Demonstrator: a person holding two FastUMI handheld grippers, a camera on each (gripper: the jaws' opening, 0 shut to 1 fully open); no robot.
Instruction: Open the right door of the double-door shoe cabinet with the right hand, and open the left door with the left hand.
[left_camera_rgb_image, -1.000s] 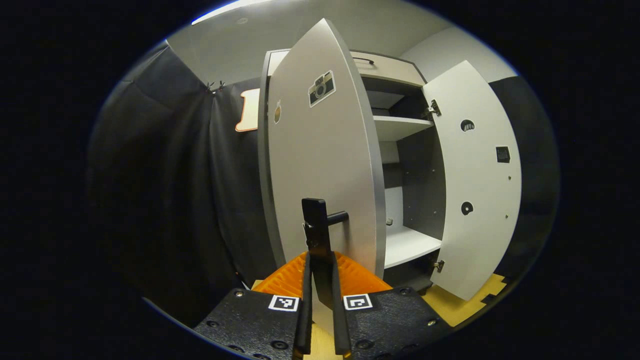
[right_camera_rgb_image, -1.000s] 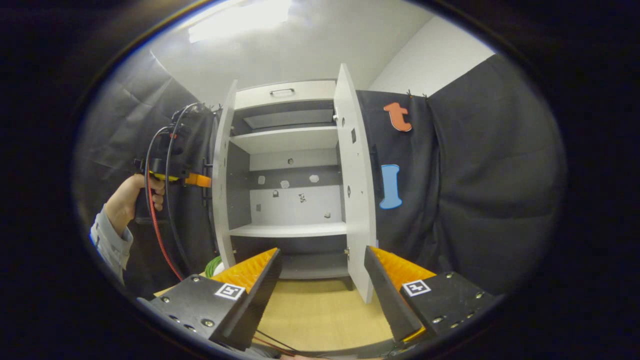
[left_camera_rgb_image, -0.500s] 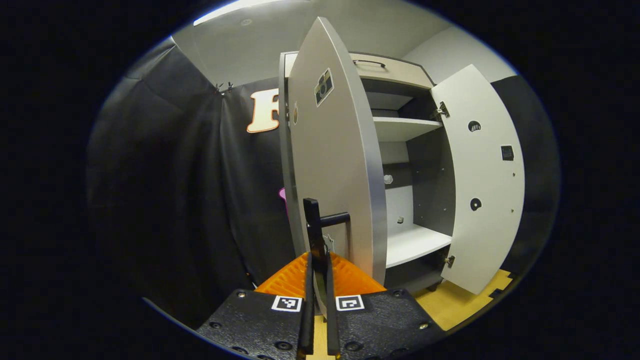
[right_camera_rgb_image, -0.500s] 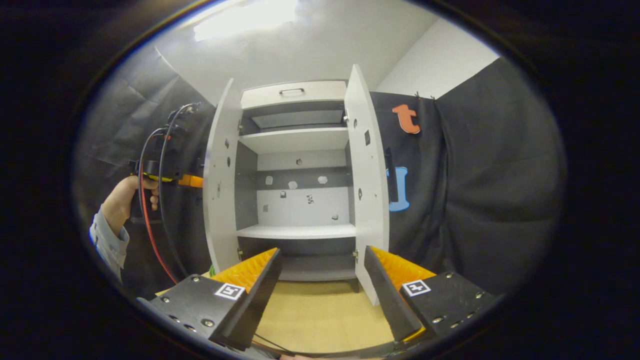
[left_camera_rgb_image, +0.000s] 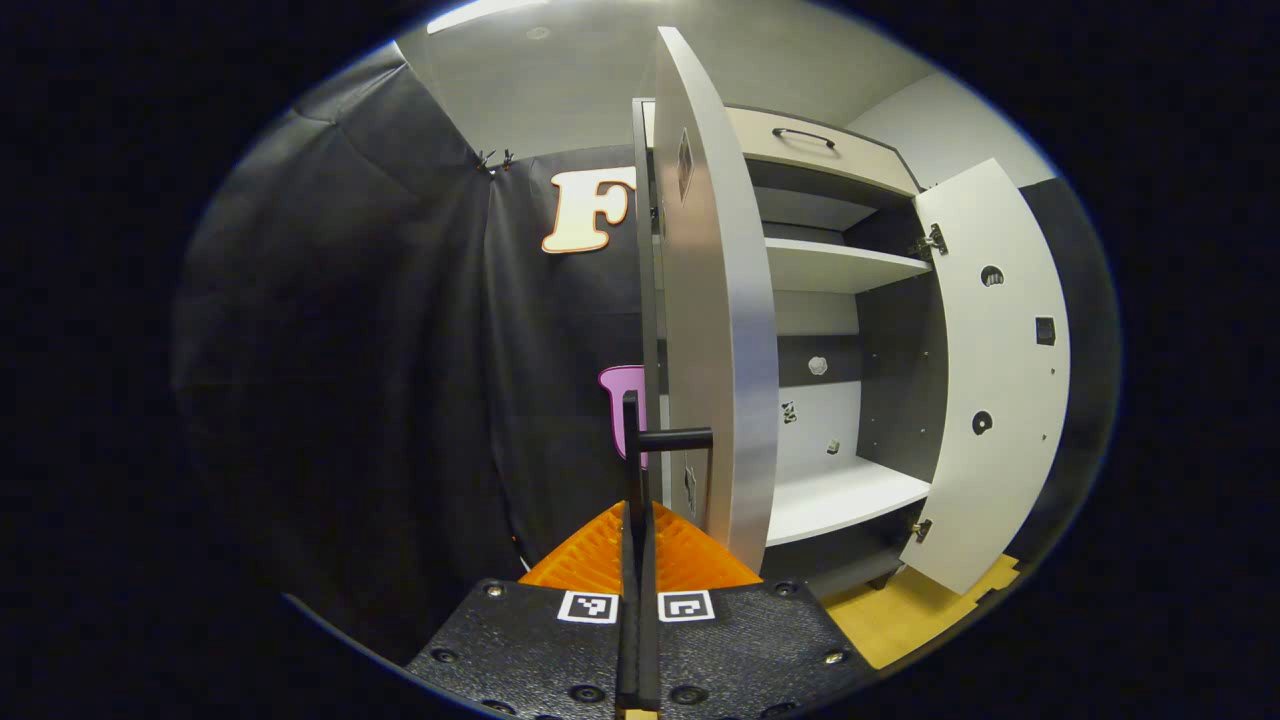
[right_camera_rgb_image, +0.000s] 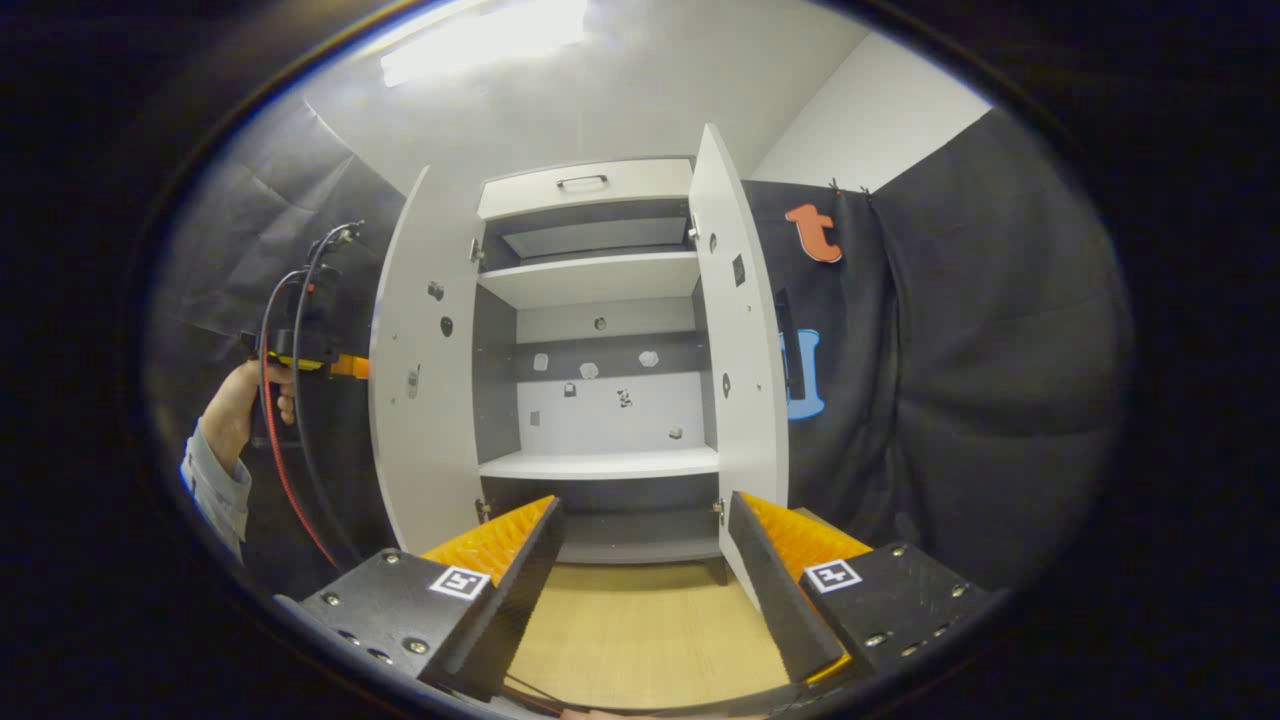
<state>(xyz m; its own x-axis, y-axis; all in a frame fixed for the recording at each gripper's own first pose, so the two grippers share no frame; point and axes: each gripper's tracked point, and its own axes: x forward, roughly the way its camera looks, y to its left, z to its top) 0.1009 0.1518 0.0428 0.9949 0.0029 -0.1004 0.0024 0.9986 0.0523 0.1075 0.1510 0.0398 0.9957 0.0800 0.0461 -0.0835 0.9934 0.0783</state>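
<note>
Now, in the left gripper view, the left claw (left_camera_rgb_image: 637, 560) is clamped on the dark bar handle (left_camera_rgb_image: 633, 450) of the left door (left_camera_rgb_image: 715, 330); both fingers press against the vertical bar, with hardly any gap between them. That door stands swung well out from the shoe cabinet (left_camera_rgb_image: 830, 160), seen nearly edge-on, its thin side turned toward the camera. A short stub of the handle joins the bar to the door's face. Beyond it the right door (left_camera_rgb_image: 990, 370) hangs wide open too, showing its pale inner face with hinges at top and bottom. Between the two doors the cabinet's inside shows: an upper shelf (left_camera_rgb_image: 840, 265), a lower shelf (left_camera_rgb_image: 830, 495), and a drawer front with a small handle across the top. The cabinet stands on a wooden floor (left_camera_rgb_image: 900, 620).

Over in the right gripper view, the right claw (right_camera_rgb_image: 645, 560) hangs with its fingers spread apart, holding nothing, aimed at the open cabinet (right_camera_rgb_image: 590, 185) from out front and well apart from it. Both doors are open: the left door (right_camera_rgb_image: 420, 370) at the left shows its inner face, and the right door (right_camera_rgb_image: 745, 350) stands swung out, with its dark handle visible on the outer side. At the far left a hand (right_camera_rgb_image: 240, 400) in a light sleeve grips the other tool (right_camera_rgb_image: 305, 330), which reaches behind the left door's edge, red and black cables looping from it. The wooden floor (right_camera_rgb_image: 640, 630) lies between the spread fingers.
</note>
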